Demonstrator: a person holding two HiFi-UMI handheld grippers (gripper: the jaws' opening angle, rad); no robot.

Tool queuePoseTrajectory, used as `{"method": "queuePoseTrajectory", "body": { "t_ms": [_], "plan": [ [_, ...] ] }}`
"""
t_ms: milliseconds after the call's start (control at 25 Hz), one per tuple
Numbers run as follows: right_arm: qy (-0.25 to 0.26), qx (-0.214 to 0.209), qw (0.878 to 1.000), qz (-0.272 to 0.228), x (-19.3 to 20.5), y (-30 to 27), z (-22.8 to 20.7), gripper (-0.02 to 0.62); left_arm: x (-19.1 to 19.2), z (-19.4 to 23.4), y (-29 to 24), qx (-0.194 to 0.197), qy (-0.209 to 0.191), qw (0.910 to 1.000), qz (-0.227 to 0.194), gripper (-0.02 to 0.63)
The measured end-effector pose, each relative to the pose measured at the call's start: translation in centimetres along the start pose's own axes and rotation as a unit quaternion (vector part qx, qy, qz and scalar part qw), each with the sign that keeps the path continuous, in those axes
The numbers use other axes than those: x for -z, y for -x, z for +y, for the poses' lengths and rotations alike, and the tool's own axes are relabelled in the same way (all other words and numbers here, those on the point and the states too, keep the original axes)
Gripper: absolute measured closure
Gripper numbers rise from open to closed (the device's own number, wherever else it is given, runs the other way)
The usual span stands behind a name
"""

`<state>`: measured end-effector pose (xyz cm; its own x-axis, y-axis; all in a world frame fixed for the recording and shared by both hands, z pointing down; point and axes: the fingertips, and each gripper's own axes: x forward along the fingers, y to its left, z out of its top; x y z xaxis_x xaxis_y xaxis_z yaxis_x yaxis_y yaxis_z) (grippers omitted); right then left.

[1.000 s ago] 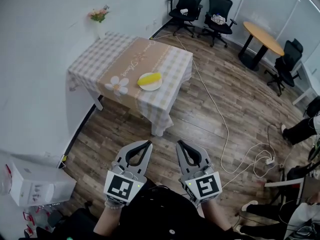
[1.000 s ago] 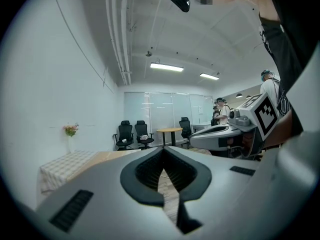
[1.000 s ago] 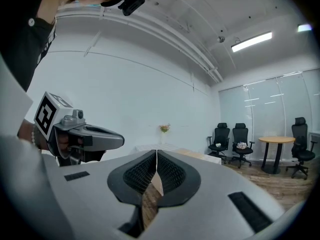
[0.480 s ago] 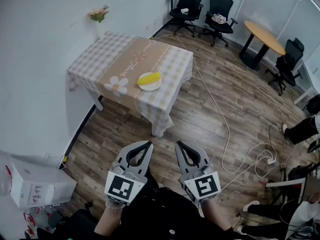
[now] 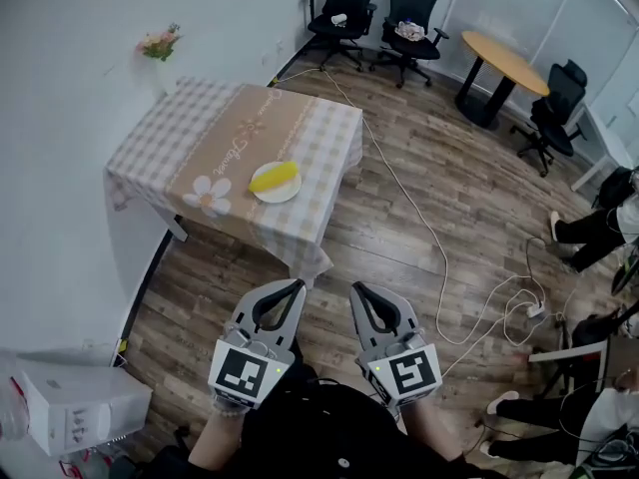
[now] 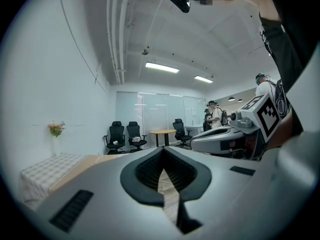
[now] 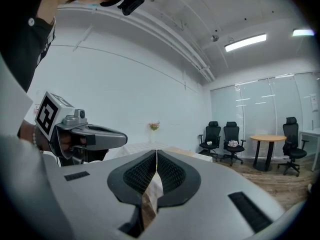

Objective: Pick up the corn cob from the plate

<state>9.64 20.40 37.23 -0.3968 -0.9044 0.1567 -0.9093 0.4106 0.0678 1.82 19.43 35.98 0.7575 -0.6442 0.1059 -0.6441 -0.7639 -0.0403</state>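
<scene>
Head view: corn (image 5: 274, 177) on plate (image 5: 262, 197), near table (image 5: 160, 148) edge.
Cable (image 5: 442, 267): on floor (image 5: 329, 252), right of table.
Floor: open boards from table to grippers.
Left gripper (image 5: 297, 287), right gripper (image 5: 356, 289): jaws pressed together.

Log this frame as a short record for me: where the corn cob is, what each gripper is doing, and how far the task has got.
corn cob: lying on the plate, untouched
plate: on the checked-cloth table, toward its near edge
left gripper: jaws together, nothing between them, over the wooden floor short of the table
right gripper: jaws together, empty, beside the left gripper
task status: pick-up not yet begun
other: flowers at the table's far corner
</scene>
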Motion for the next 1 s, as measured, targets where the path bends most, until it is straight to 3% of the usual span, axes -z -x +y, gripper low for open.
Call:
{"method": "queuePoseTrajectory", "body": {
  "t_ms": [400,560,760,1000],
  "plan": [
    [0.001,0.016,1.0,0.01,-1.9,-8.4,-3.4,0.552,-0.8,8.1,-5.3,0.007,0.003,1.0,0.006,0.594],
    [0.001,0.027,1.0,0.012,-3.3,-11.7,-4.6,0.552,-0.9,11.1,-7.4,0.021,-0.026,0.9994,-0.006,0.594],
    [0.005,0.033,0.999,0.021,-4.3,-15.8,-6.1,0.552,-1.9,14.7,-10.3,0.021,0.005,0.9998,0.001,0.593],
    [0.004,0.04,0.999,0.018,-5.6,-20.4,-7.5,0.552,-2.2,19.0,-13.1,0.034,-0.013,0.9993,-0.007,0.593]
  ]
}}
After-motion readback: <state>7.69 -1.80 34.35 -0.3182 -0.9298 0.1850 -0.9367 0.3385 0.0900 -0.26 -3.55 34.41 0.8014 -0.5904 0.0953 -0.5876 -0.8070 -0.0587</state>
